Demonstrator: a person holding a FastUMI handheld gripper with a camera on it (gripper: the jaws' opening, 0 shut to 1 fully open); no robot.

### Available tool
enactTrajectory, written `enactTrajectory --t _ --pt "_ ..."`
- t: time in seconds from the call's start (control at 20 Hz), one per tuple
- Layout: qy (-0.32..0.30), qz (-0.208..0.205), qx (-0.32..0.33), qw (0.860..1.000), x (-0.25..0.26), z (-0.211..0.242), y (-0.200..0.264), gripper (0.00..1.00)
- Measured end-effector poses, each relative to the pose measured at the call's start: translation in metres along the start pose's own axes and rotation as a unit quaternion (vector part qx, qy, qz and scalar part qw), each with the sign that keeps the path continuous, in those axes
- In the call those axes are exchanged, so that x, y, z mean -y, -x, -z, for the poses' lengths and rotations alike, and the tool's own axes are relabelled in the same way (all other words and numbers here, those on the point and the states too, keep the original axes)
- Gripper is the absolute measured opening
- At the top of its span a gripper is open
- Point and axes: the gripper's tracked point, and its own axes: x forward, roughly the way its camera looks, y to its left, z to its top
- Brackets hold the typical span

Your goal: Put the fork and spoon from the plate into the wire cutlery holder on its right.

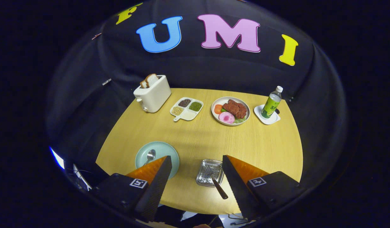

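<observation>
While gripper (pixel 195 171) hovered above bench (pixel 214 142), fingers spread wide, holding nothing. Spoon (pixel 150 156) lay on plate (pixel 163 148), just ahead of left finger. Fork (pixel 215 182) rested in wire cutlery holder (pixel 205 177), between fingers.

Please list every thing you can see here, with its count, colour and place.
table: one, light wood, under everything
toaster: one, white, far side, bread in it
tray: one, white, four compartments, right of toaster
food plate: one, white, right of tray
bottle: one, green, on a white coaster, right of food plate
plate: one, pale green, partly behind one finger
spoon: one, silver, on plate
holder: one, silver, between the fingers
fork: one, dark handle, lying in holder
gripper: one, open, holding nothing
</observation>
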Motion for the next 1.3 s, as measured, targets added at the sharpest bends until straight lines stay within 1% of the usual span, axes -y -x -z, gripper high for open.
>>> enactTrajectory --t 0.1,0.2,0.45,0.6,0.8,1.0,1.3 --pt "-0.024 -0.003 0.025 0.999 -0.018 -0.002 0.000 0.99" --pt "-0.034 -0.016 0.037 0.999 -0.036 0.000 -0.001 0.99" --pt "-0.028 -0.027 0.023 0.999 -0.074 0.025 -0.020 0.99" --pt "-0.026 -0.042 -0.004 0.999 -0.103 0.046 -0.038 0.99" --pt "-0.017 -0.053 -0.047 0.997 -0.134 0.070 -0.070 0.99" --pt "-0.018 -0.047 -0.091 0.995 -0.153 0.096 -0.096 0.99" --pt "0.001 -0.022 -0.137 0.990 -0.162 0.129 -0.128 0.99"
